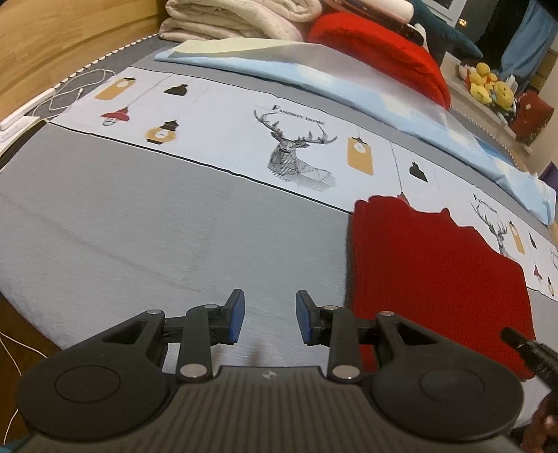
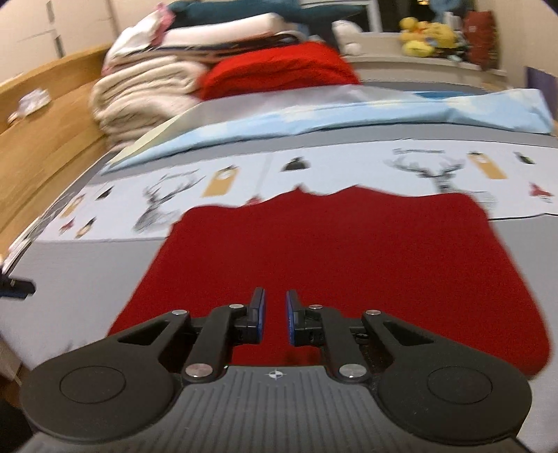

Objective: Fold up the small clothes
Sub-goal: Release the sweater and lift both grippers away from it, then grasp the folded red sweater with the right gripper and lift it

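Red garment (image 2: 331, 265) laid flat on grey bedsheet (image 1: 139, 226) (far edge over printed strip); left gripper (image 1: 269, 319) parted, nothing held, beside garment; right gripper (image 2: 275, 315) nearly closed above garment, nothing gripped.

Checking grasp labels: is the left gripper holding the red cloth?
No. The left gripper has open jaws over bare grey bedding, with the red cloth lying flat to its right.

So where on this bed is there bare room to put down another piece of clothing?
The plain grey sheet is bare: bordered by the printed deer strip behind, the red garment on one side, and the bed's near edge. The far end is crowded: folded blue bedding, a red cushion and stacked cream blankets.
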Demonstrator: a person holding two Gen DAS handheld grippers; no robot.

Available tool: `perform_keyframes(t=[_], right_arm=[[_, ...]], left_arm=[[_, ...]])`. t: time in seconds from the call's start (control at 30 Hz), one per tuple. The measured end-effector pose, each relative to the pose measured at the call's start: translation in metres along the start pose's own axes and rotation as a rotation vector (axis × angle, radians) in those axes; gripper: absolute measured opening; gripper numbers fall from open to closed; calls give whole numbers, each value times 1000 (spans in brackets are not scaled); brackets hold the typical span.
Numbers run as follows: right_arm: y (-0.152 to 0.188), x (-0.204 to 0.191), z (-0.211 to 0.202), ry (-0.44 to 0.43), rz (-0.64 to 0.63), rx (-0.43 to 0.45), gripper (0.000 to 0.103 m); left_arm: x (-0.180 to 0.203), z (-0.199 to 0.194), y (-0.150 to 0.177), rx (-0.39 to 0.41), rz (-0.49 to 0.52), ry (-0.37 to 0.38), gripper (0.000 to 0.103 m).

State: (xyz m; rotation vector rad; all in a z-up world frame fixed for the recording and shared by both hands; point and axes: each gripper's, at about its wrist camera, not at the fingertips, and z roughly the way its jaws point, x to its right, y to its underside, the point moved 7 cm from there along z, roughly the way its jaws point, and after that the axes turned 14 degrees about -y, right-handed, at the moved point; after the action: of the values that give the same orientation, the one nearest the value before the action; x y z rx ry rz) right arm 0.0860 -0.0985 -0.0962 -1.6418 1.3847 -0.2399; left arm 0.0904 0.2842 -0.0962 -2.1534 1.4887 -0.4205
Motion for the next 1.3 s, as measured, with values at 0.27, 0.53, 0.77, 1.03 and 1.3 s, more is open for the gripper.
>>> perform_keyframes(t=[0.27, 0.53, 0.77, 1.03, 1.3], right_arm=[[28, -85, 57, -150, -252, -94, 31], [63, -143, 98, -244, -511, -181, 48], [92, -159, 131, -169, -705, -247, 56], [104, -163, 142, -102, -876, -245, 41], [76, -170, 116, -147, -790, -144, 19]], left_arm=[[-37, 6, -10, -14, -71, -5, 36], [-53, 12, -17, -34, -95, 3, 37], [-54, 14, -17, -41, -94, 7, 37], [-51, 15, -18, -41, -88, -1, 37], [-50, 14, -16, -36, -88, -10, 37]])
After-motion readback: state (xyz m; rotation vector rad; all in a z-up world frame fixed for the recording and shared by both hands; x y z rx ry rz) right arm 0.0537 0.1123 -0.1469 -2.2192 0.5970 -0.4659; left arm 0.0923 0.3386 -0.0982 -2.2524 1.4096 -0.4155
